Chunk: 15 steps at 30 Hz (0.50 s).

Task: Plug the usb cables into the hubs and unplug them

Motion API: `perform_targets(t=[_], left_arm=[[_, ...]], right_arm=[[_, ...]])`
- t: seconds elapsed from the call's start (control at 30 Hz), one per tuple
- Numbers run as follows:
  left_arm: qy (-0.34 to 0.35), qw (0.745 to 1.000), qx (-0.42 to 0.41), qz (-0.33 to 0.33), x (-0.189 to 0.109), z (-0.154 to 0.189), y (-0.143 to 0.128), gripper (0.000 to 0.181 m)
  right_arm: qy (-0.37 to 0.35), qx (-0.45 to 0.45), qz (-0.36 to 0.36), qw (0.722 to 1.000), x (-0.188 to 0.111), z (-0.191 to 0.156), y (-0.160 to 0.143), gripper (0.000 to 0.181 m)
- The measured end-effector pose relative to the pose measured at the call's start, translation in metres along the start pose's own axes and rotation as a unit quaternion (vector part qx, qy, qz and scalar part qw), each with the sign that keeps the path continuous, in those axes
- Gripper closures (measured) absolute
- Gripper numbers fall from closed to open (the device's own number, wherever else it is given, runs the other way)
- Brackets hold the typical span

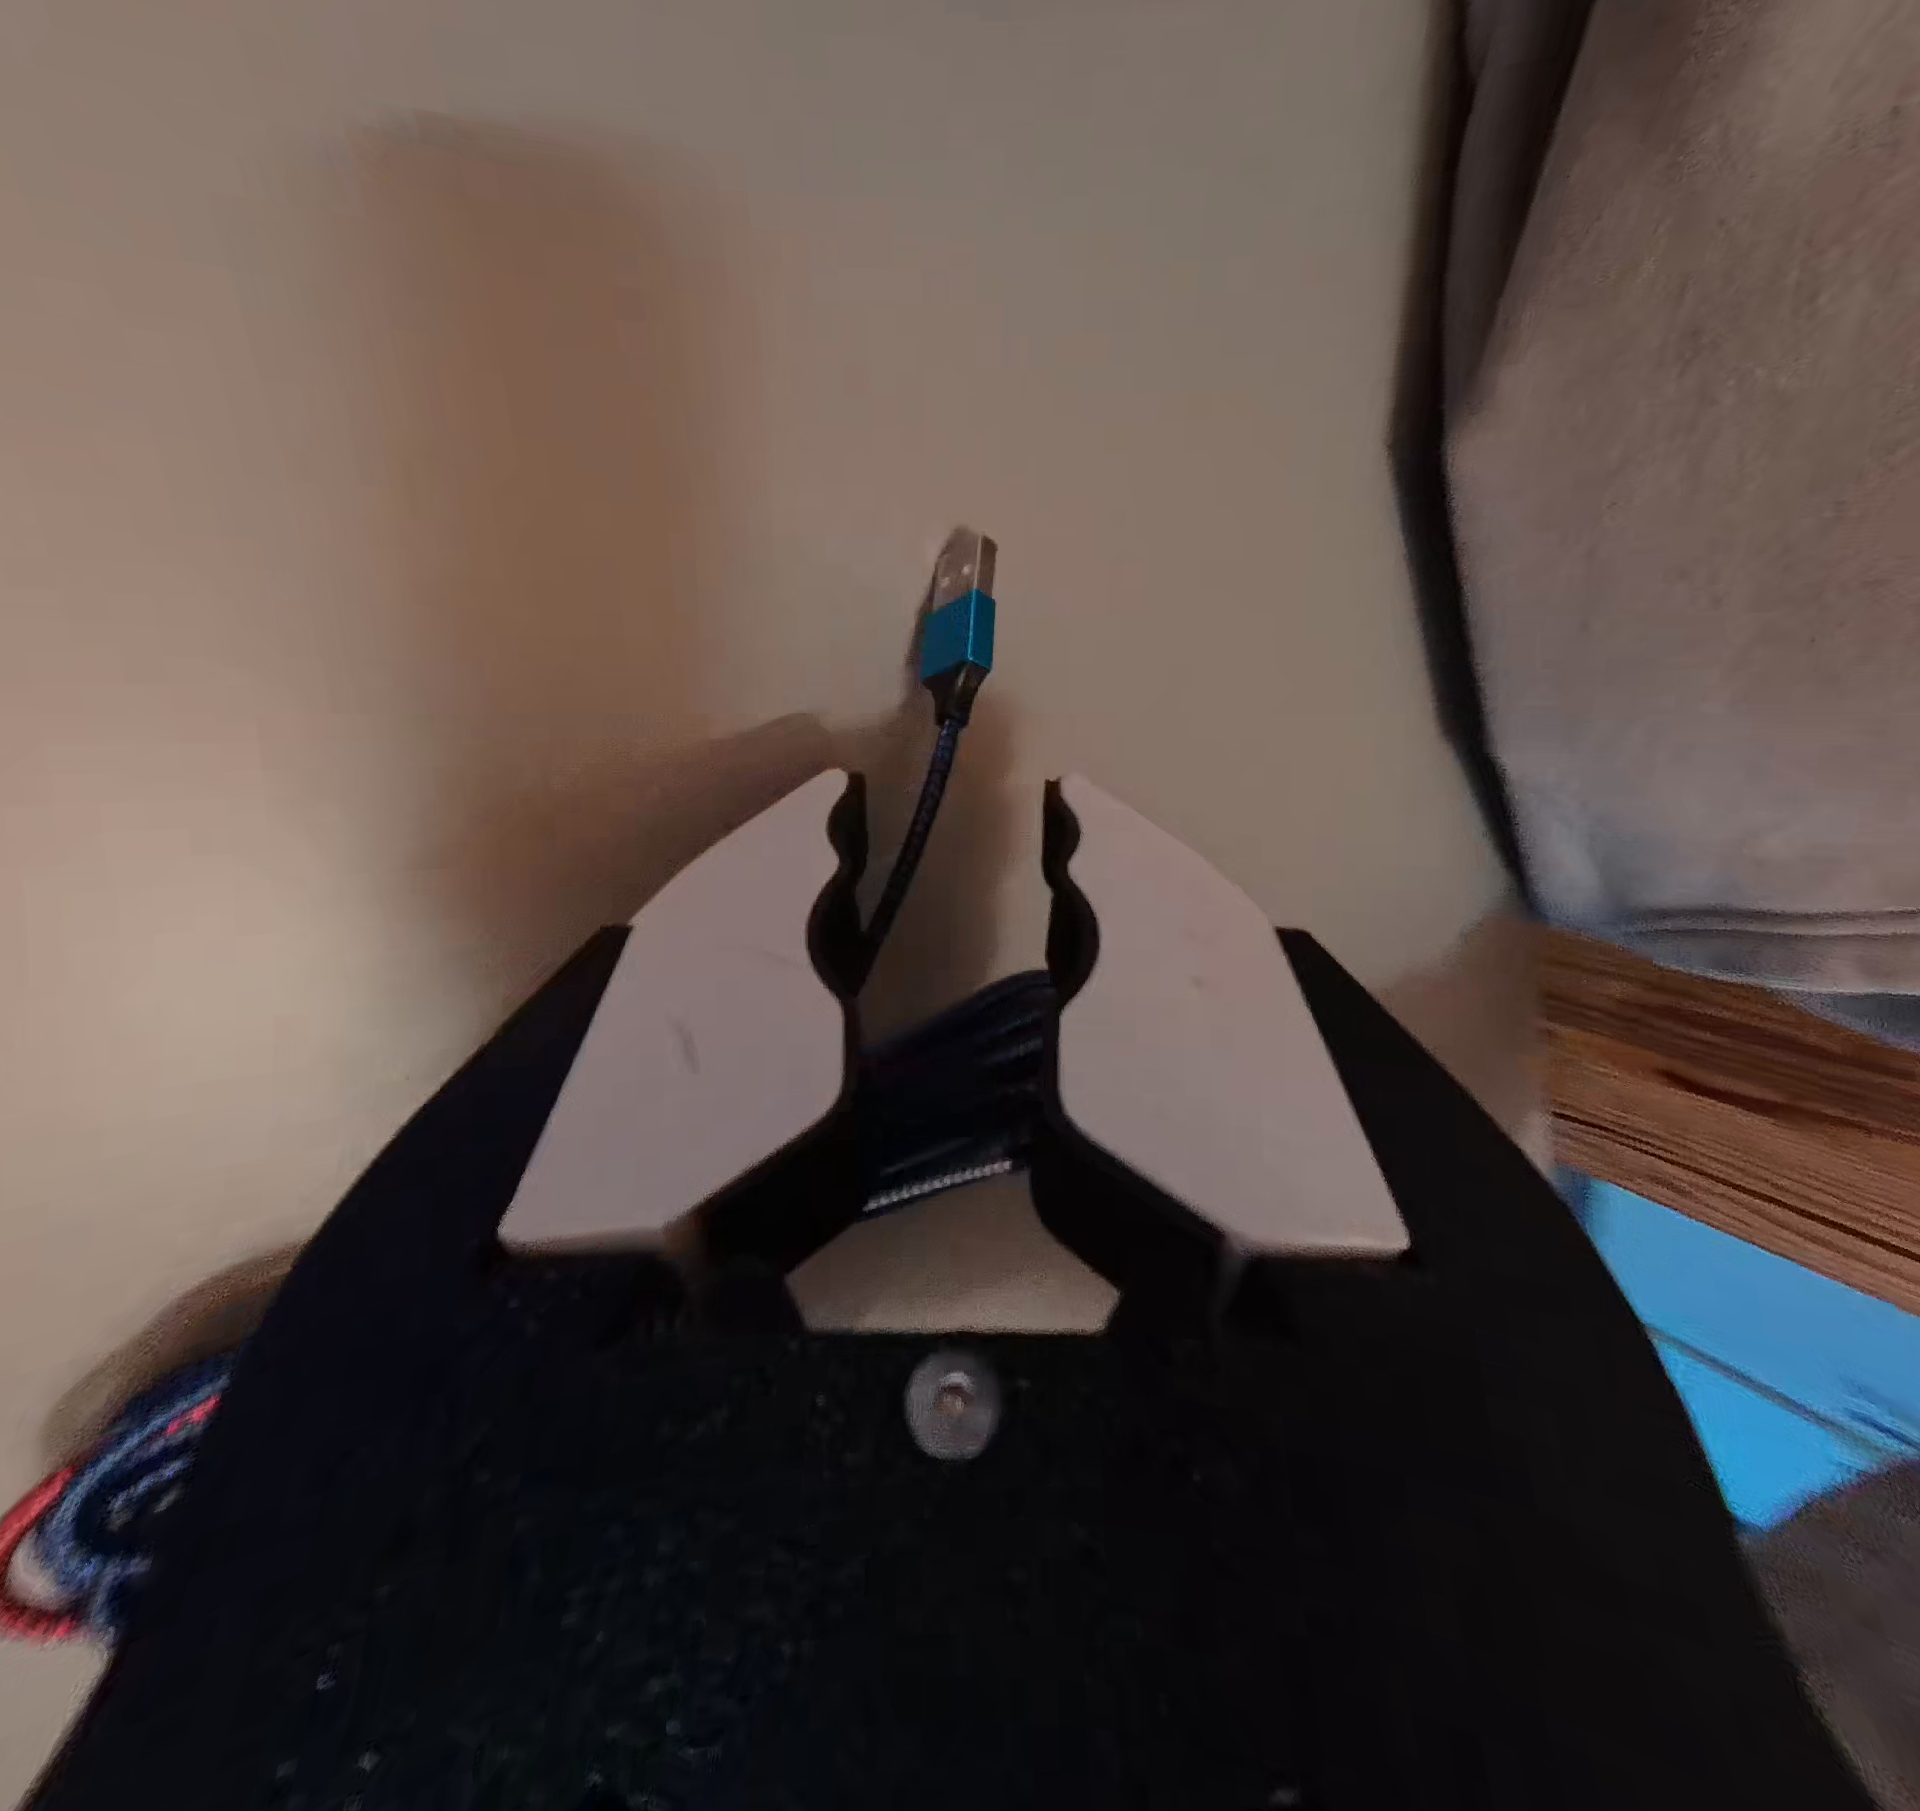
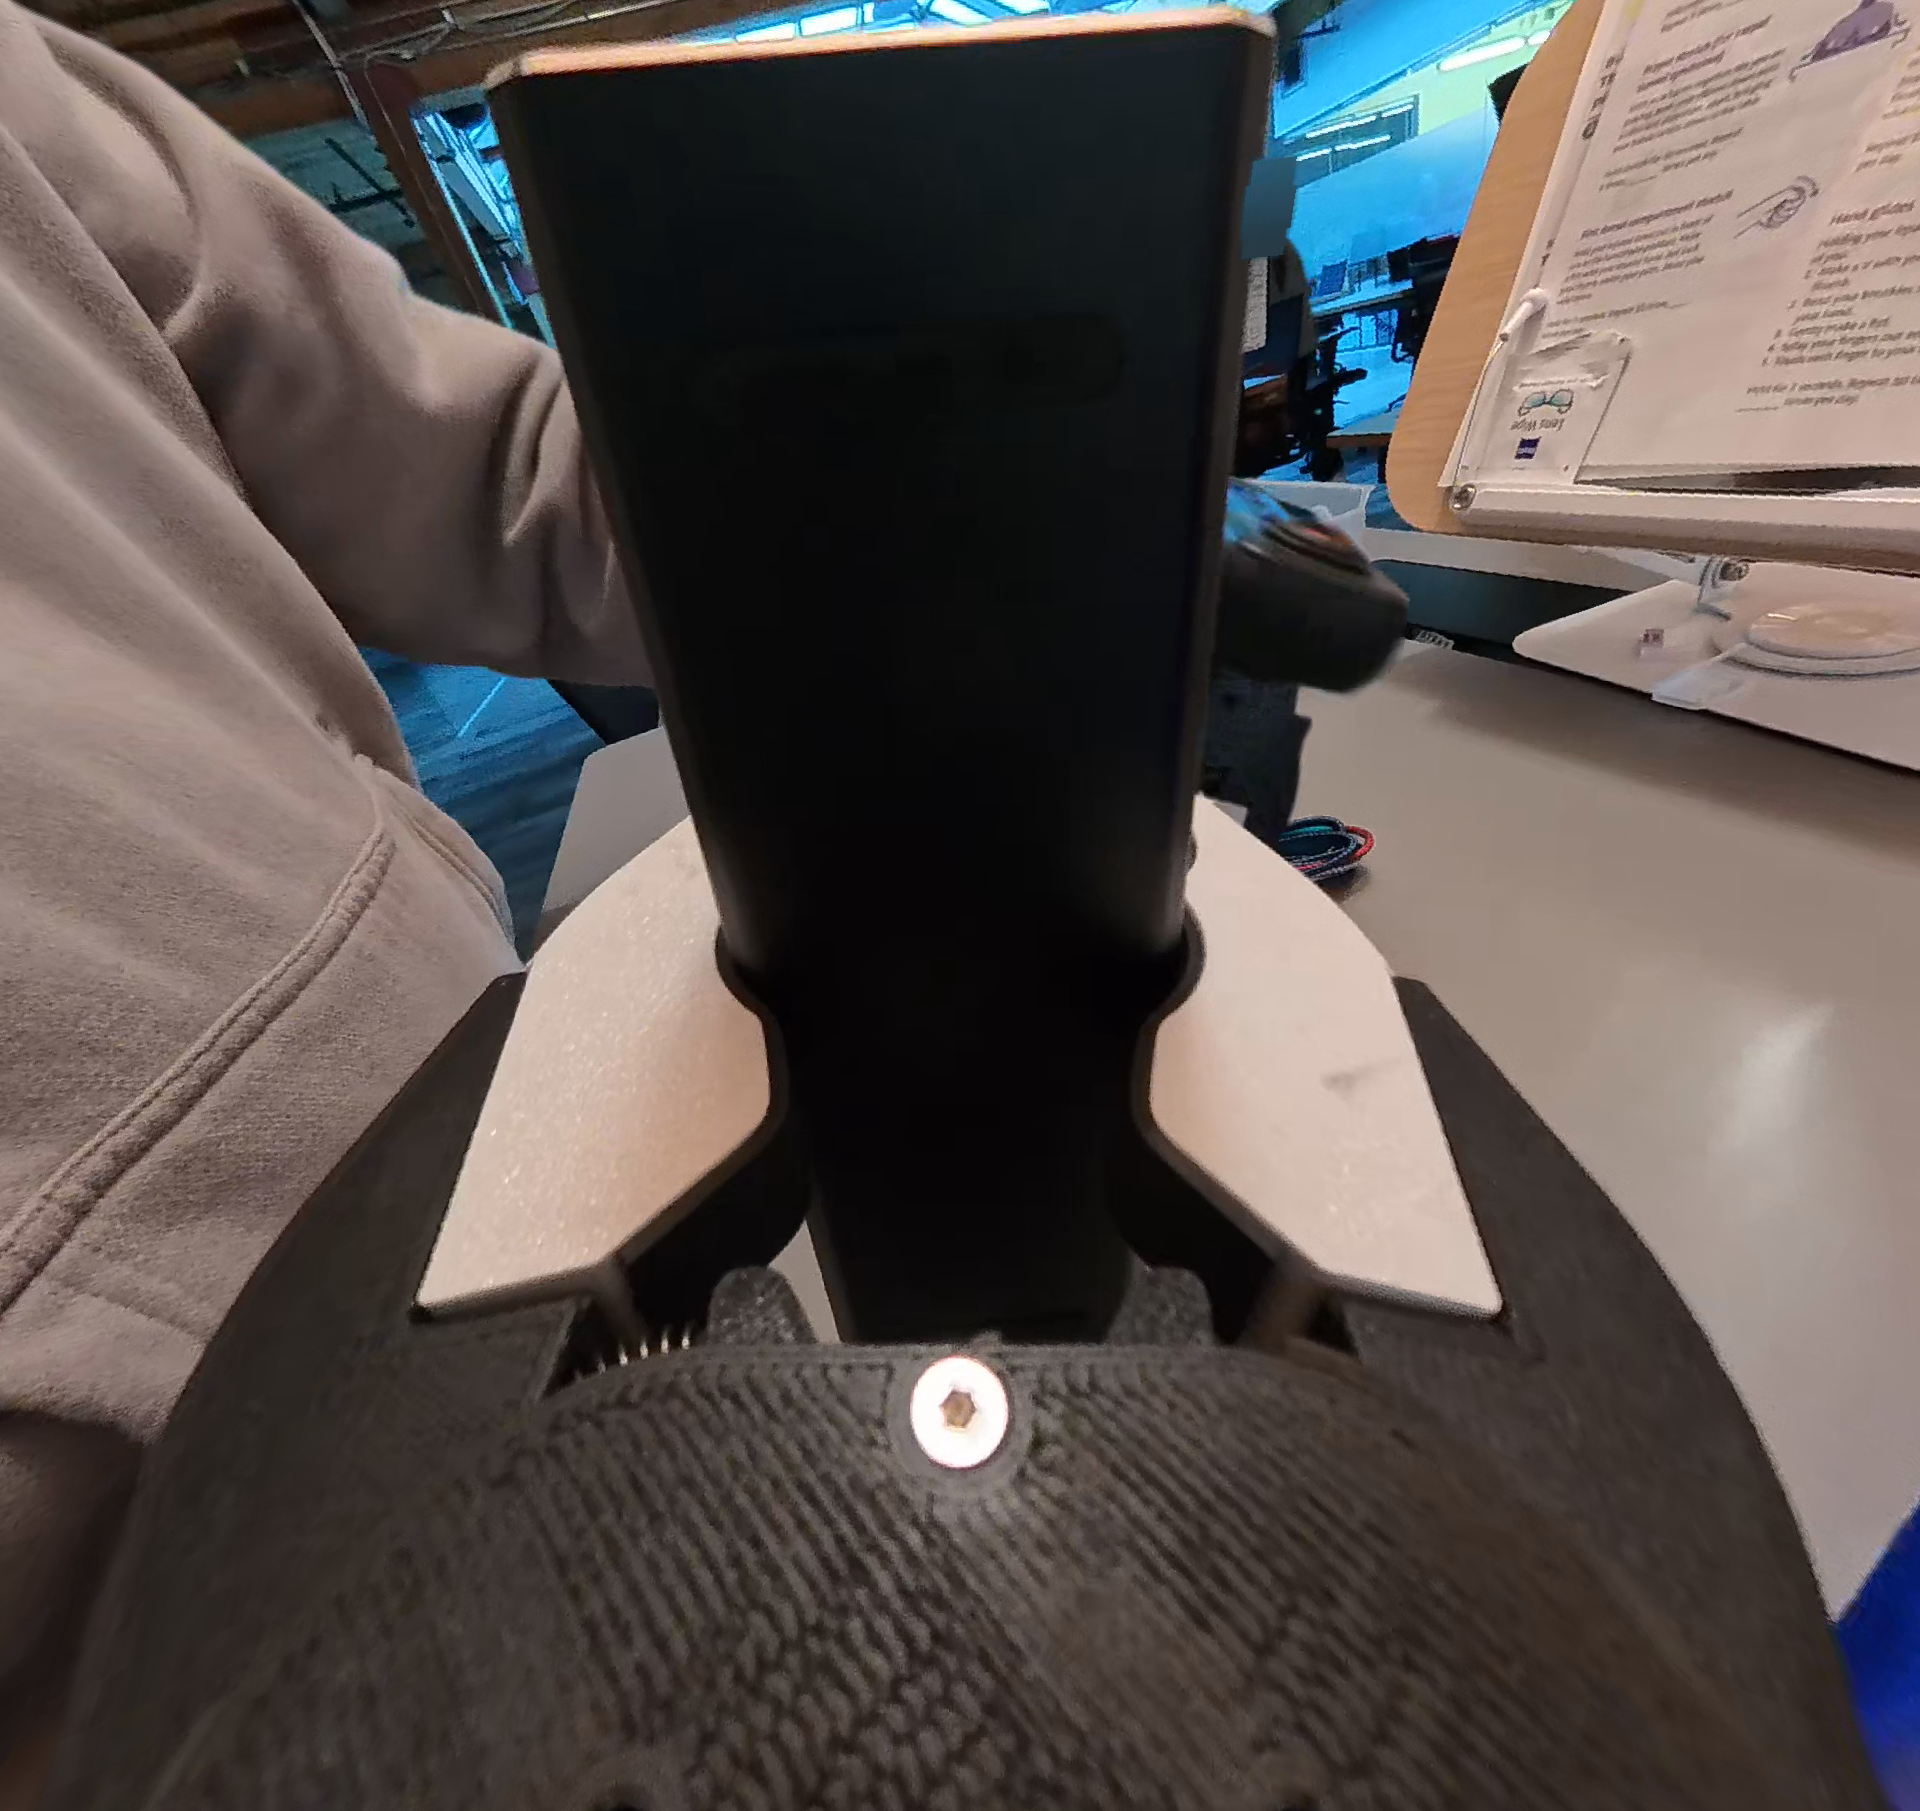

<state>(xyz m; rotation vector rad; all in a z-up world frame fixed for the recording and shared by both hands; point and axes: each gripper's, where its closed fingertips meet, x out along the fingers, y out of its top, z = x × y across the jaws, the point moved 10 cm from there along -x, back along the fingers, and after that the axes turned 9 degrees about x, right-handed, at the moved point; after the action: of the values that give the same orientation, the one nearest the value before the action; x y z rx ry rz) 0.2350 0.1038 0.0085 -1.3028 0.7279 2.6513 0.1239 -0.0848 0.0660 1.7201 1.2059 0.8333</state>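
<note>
In the left wrist view a USB plug (image 1: 956,618) with a teal shell and bare metal tip lies on the pale table (image 1: 520,514), just ahead of my left gripper (image 1: 951,795). Its dark braided cable (image 1: 925,826) runs back between the fingers, close to the left one, to a bundle under the gripper. The jaws stand apart and grip nothing. The view is motion-blurred. In the right wrist view my right gripper (image 2: 956,930) is shut on a black oblong hub (image 2: 904,514), held upright and filling the middle. The hub's ports are not visible. The left gripper (image 2: 1299,608) shows partly behind the hub.
Red and blue braided cables lie at the lower left (image 1: 83,1512) and on the table beyond the hub (image 2: 1325,842). A person's grey sleeve (image 2: 208,514) is at the left, and grey cloth (image 1: 1662,411) above the wooden table edge (image 1: 1714,1117). A white stand holding printed pages (image 2: 1714,203) is at the right.
</note>
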Motion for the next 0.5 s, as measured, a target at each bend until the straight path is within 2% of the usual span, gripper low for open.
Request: perform_targets(t=[0.03, 0.17, 0.4, 0.5], left_arm=[[-0.036, 0.999, -0.024, -0.002, 0.002, -0.004, 0.003, 0.153], [-0.121, 0.988, -0.093, 0.007, 0.007, -0.017, 0.01, 0.153], [-0.158, 0.971, -0.172, -0.046, 0.017, -0.023, 0.01, 0.153], [-0.173, 0.963, -0.197, -0.059, 0.02, -0.026, 0.007, 0.159]], right_arm=[[-0.003, -0.001, 0.001, 1.0, -0.001, 0.0, 0.0, 0.108], [-0.003, -0.003, -0.004, 1.0, -0.002, -0.002, 0.001, 0.108], [0.002, -0.004, -0.012, 1.0, -0.001, -0.002, 0.002, 0.108], [0.007, -0.003, -0.011, 1.0, 0.001, -0.001, 0.003, 0.108]])
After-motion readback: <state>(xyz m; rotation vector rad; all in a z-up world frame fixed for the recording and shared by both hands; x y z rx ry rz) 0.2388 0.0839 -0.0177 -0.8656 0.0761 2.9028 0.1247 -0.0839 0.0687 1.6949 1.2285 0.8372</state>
